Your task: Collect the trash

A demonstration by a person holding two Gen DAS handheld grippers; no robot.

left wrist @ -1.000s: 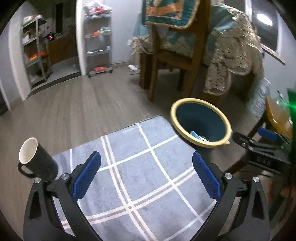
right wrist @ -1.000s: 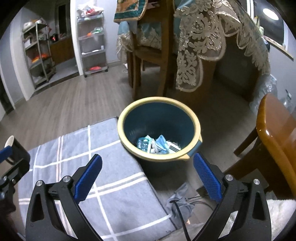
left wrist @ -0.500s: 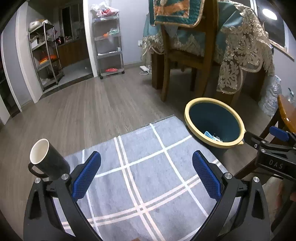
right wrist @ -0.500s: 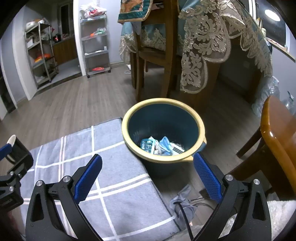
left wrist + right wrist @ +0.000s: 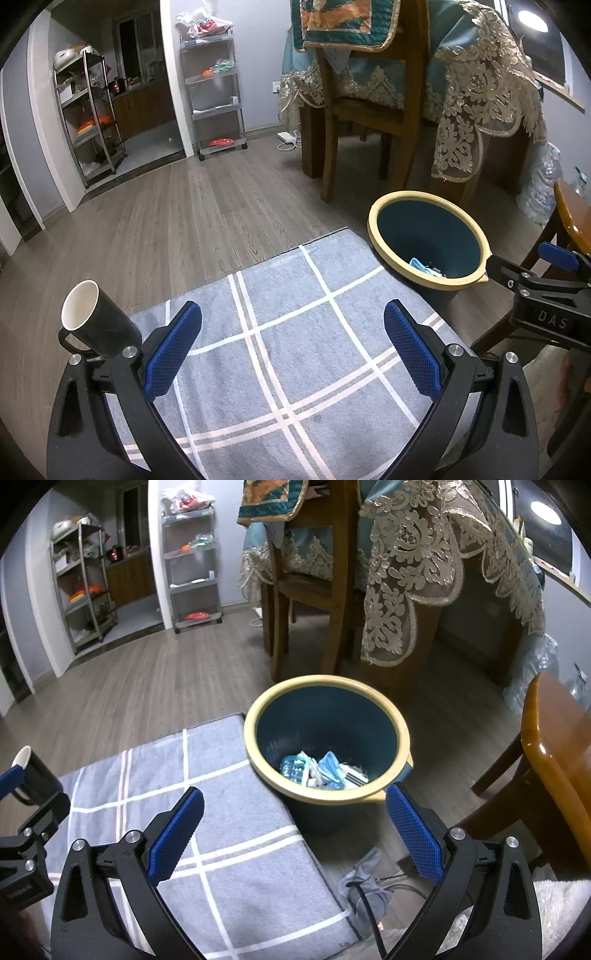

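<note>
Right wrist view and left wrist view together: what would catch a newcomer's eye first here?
The teal trash bin with its pale yellow rim, standing on the wood floor at the corner of the grey checked rug, with blue and white scraps in its bottom. Next, the black mug with a white inside, at the rug's left edge. Both the left gripper and the right gripper are open and empty.

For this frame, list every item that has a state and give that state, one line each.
left tool: open, empty, over the rug
right tool: open, empty, near the bin
trash bin: upright, unlidded, trash at the bottom
trash: inside the bin
black mug: tilted, looks empty
grey rug: flat on the floor
</note>
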